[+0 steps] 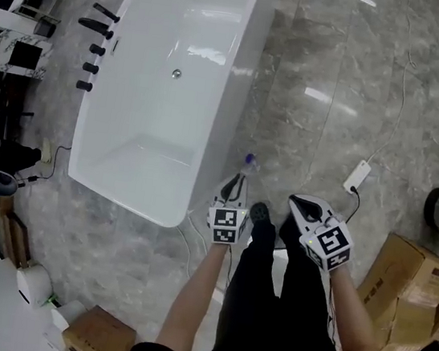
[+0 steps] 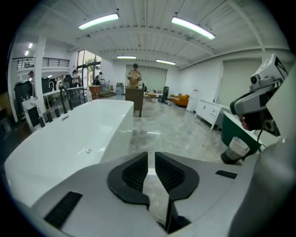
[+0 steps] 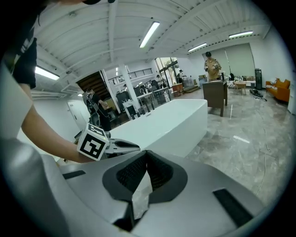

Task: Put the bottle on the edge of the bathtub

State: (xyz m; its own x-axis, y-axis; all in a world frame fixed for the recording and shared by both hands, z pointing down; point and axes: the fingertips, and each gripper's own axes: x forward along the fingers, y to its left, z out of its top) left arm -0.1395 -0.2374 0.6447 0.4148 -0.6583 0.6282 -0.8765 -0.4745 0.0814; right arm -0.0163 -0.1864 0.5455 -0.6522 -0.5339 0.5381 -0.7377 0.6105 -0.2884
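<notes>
The small clear bottle [image 1: 250, 163] sits on the floor [image 1: 338, 82] at frame centre, beside the lower corner of the bathtub [image 1: 232, 99]; it looks light and slippery, best gripped around its body. The left gripper [image 1: 236, 181] holds its fingers narrowly apart and empty, the right gripper [image 1: 297, 203] pressed together

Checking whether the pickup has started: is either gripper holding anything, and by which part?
Nothing is held: left gripper and right gripper are empty. The bottle sits on the floor by the bathtub.
</notes>
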